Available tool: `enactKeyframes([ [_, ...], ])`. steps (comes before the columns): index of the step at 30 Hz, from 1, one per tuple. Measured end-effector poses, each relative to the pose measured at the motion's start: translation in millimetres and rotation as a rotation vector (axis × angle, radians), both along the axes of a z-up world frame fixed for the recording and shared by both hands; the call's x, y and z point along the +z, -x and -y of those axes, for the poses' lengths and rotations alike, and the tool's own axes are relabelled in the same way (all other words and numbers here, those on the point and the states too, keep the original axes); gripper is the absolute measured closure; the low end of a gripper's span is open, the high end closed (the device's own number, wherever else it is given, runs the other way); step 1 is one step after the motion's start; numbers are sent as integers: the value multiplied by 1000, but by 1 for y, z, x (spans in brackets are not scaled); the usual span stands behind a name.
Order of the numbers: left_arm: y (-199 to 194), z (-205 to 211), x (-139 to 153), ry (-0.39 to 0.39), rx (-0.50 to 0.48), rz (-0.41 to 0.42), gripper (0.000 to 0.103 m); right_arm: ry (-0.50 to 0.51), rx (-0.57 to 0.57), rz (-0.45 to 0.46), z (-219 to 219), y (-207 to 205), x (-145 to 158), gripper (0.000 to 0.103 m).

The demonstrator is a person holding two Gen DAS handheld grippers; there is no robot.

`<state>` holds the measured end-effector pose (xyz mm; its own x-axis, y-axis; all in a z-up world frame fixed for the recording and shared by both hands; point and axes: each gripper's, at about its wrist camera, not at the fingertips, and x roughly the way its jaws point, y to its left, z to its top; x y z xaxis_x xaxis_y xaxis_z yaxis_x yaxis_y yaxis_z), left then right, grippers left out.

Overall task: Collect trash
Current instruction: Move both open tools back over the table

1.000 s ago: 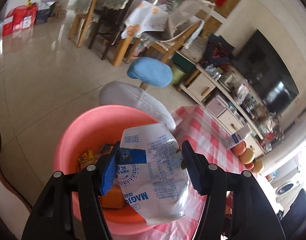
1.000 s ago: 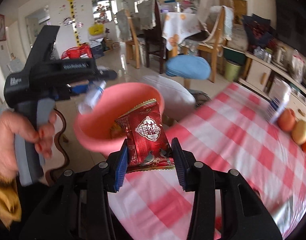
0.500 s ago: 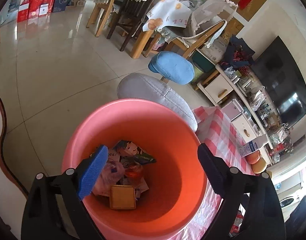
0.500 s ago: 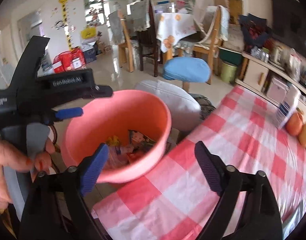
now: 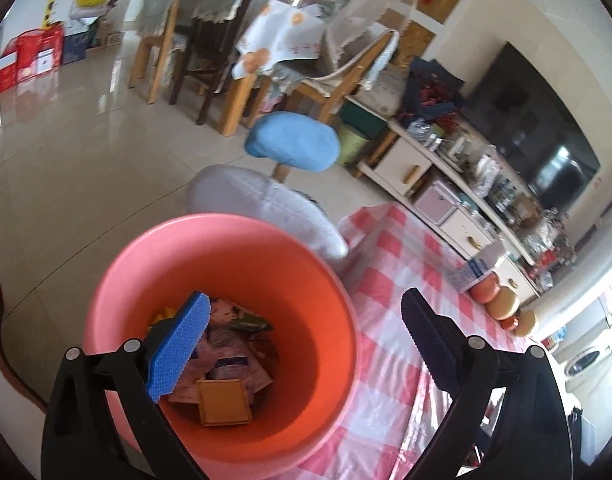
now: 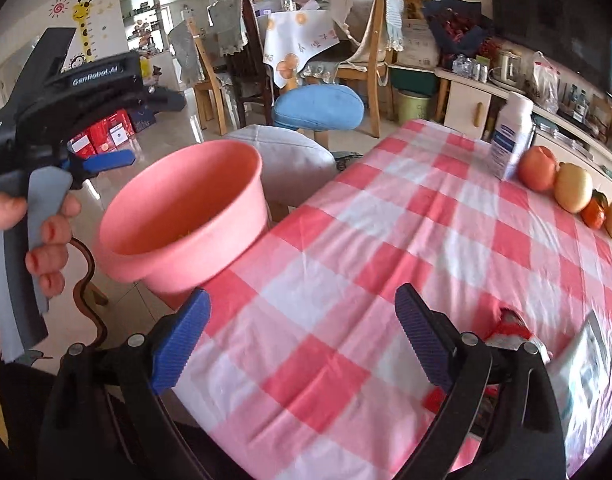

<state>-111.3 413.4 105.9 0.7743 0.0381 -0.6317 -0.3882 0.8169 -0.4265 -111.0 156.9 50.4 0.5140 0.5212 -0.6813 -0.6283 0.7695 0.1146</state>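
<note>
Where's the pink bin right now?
In the right wrist view the pink bin sits at left, off the checked table's near-left corner, just ahead of the open left tongs.

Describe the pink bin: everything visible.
The pink bin is a round, smooth, plastic-looking tub, wider at the rim than at the base, upright and open-topped. It sits at the near corner of the red-and-white checked tablecloth, partly overhanging the edge. Inside lie crumpled wrappers and a flat orange square packet. The left tool hovers above it, empty, jaws opening, not touching.
</note>
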Motion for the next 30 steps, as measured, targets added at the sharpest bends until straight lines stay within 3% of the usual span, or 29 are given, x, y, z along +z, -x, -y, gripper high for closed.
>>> enactKeyframes([
  [8,-11,32,9,-18,-111,21,8,-29,-37,16,29,8,7,9],
  [18,-26,93,20,-150,-267,-1,8,-52,-78,18,60,8,11,8],
  [22,-27,110,29,-211,-274,11,8,-65,-101,23,75,6,14,8],
  [30,-33,139,36,-253,-317,1,8,-82,-147,25,106,5,18,8],
])
